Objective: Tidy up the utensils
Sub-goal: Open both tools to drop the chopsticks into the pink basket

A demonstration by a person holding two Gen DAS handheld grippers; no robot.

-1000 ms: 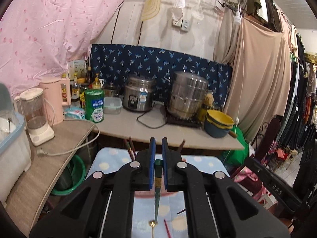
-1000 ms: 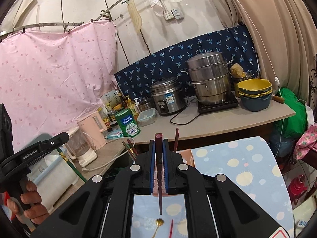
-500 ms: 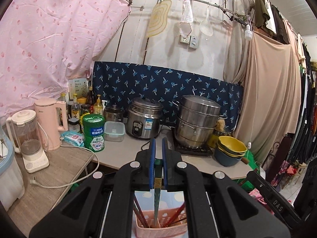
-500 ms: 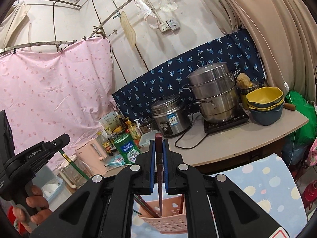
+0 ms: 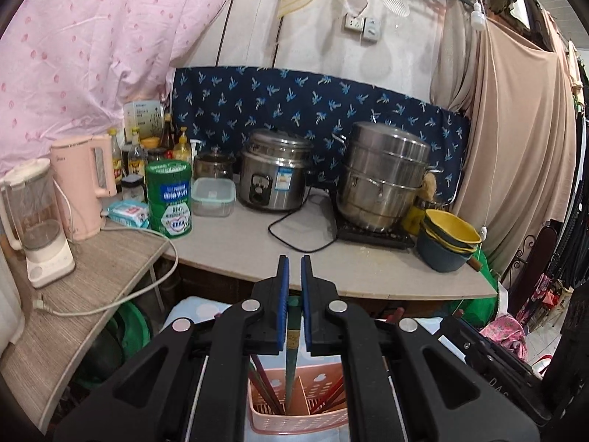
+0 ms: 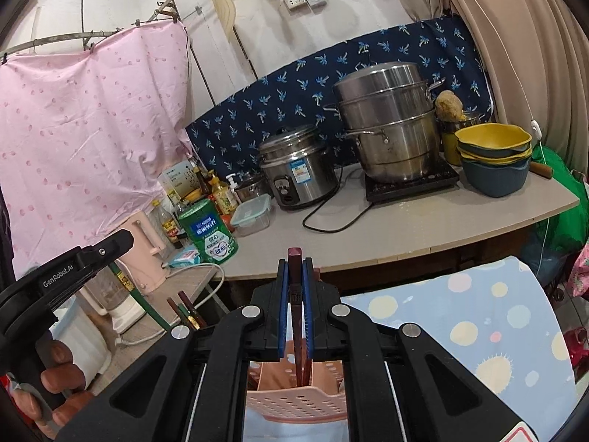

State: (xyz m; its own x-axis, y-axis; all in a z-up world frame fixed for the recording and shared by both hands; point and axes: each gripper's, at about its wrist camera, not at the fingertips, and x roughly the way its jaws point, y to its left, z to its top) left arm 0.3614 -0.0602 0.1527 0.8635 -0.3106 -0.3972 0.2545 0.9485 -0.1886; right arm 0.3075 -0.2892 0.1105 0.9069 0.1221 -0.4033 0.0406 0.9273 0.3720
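Both grippers now sit over the pink basket [image 5: 298, 414], low centre of frame; a sec ago it was just the dotted cloth [image 6: 478, 316]. Left gripper [image 5: 293, 276] pinches a green chopstick [image 5: 292, 353], tip inside. Right gripper [image 6: 295, 276] pinches a dark red chopstick [image 6: 295, 316], w/ its tip inside too. Release looks next.

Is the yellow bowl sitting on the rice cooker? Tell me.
No, the yellow bowl is stacked on blue bowls at the counter's right end, well apart from the rice cooker.
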